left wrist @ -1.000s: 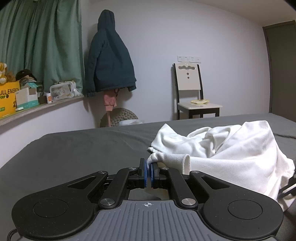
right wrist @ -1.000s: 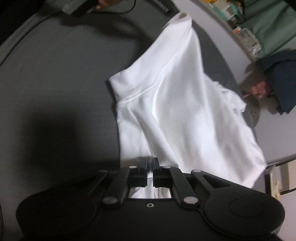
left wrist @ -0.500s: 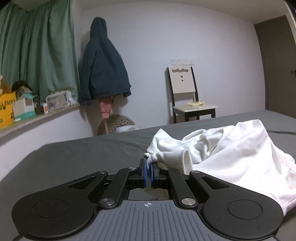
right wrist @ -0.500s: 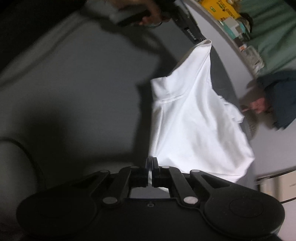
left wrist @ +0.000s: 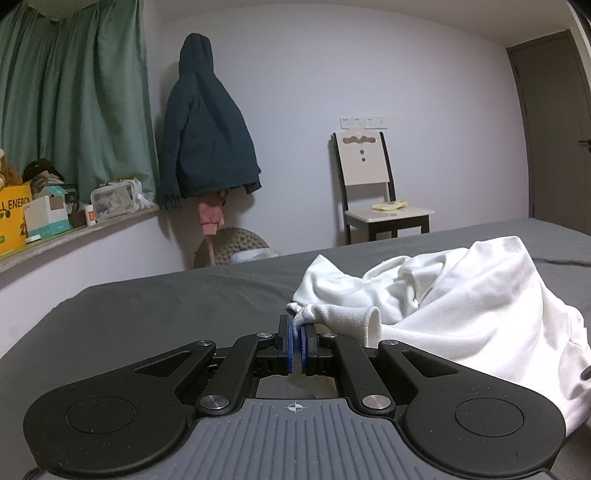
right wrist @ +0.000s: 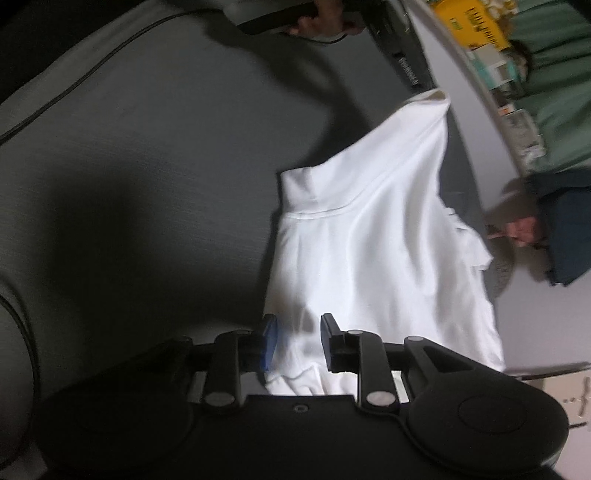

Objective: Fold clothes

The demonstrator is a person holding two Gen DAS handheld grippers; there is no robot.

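Two grippers work on one white garment, which lies rumpled on the grey bed. Nearest in the left wrist view, the left gripper (left wrist: 294, 345) has its blue pads pressed together on a ribbed cuff (left wrist: 343, 319) of the white garment (left wrist: 461, 310), whose bunched folds rise just beyond and to the right over the bed (left wrist: 166, 310). In the right wrist view, the right gripper (right wrist: 297, 341) stands with its two fingers well apart, the cloth (right wrist: 369, 240) lying loose between them and gripped by neither; half a second ago those fingers were pinched tight on the hem, so the hold has been let go. The left gripper's clamp on the cuff is unchanged from the earlier frames. Farther off, one hand (right wrist: 314, 18) shows at the top edge of the right view. Against the far wall stand one chair (left wrist: 373, 192) and one dark hooded coat (left wrist: 207, 136) hanging beside a green curtain (left wrist: 74, 96).
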